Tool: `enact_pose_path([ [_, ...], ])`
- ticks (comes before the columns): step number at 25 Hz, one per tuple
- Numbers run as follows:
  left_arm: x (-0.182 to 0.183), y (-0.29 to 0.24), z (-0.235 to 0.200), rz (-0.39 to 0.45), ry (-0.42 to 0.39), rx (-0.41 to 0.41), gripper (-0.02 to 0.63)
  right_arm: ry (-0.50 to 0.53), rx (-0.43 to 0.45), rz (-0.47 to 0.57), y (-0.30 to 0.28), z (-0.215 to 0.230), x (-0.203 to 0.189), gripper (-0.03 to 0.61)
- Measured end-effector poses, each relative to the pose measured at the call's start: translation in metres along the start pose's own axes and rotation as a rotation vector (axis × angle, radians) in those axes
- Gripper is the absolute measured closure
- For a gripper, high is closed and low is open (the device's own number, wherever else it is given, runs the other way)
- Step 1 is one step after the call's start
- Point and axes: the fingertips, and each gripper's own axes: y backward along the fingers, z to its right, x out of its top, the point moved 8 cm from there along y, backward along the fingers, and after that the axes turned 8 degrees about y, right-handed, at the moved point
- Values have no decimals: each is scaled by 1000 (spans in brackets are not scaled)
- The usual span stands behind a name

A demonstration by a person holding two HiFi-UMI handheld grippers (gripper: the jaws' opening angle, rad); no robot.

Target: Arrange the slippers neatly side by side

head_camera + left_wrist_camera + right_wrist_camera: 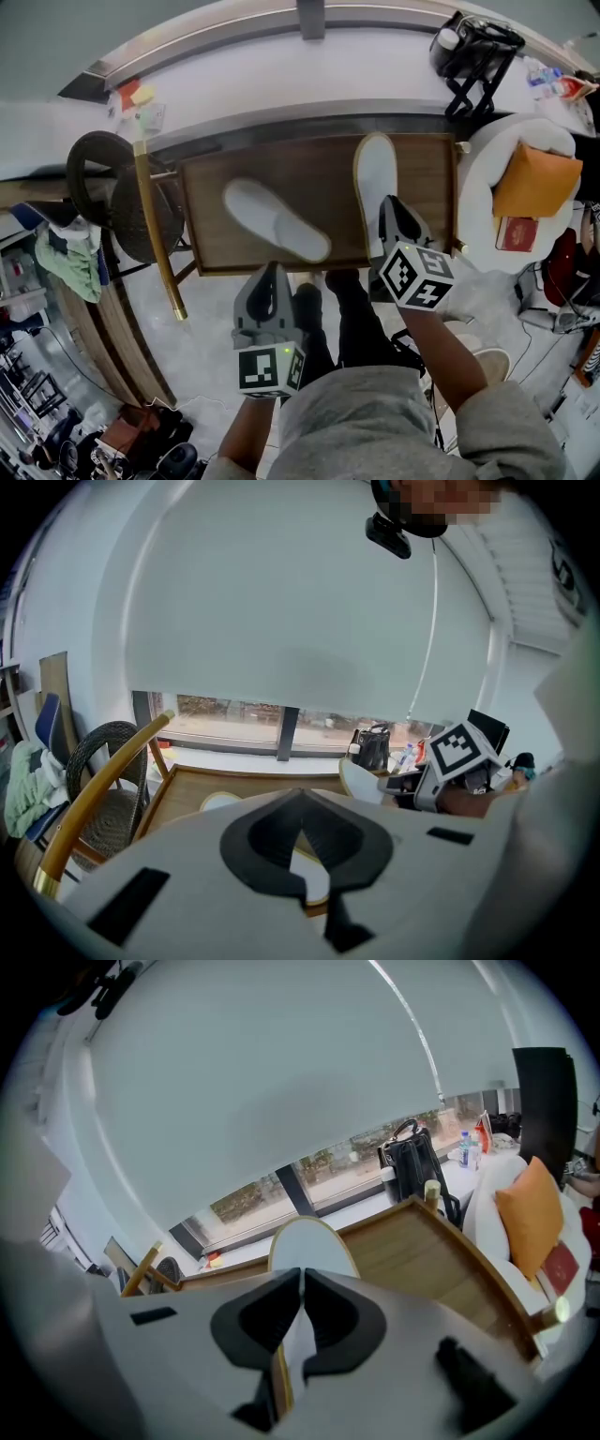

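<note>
At the table (427,187) edge, right gripper (390,208) jaws pinch a slipper (375,169) heel (left gripper (272,272) jaws pressed together, empty).

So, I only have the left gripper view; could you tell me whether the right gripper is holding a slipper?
Observer: Yes, the right gripper is shut on the right slipper's near end.
Operator: How does the other slipper lie?
Observer: Slanted on the table, apart from the right one.
Operator: Is the left gripper touching it?
Observer: No, it hangs shut and empty at the table's near edge, short of that slipper.
</note>
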Motion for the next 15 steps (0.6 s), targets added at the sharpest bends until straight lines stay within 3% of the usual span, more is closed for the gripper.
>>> enact_pose_path([
  [15, -6, -2, 1, -11, 0, 6, 600, -38, -30, -84, -36, -9, -26, 545],
])
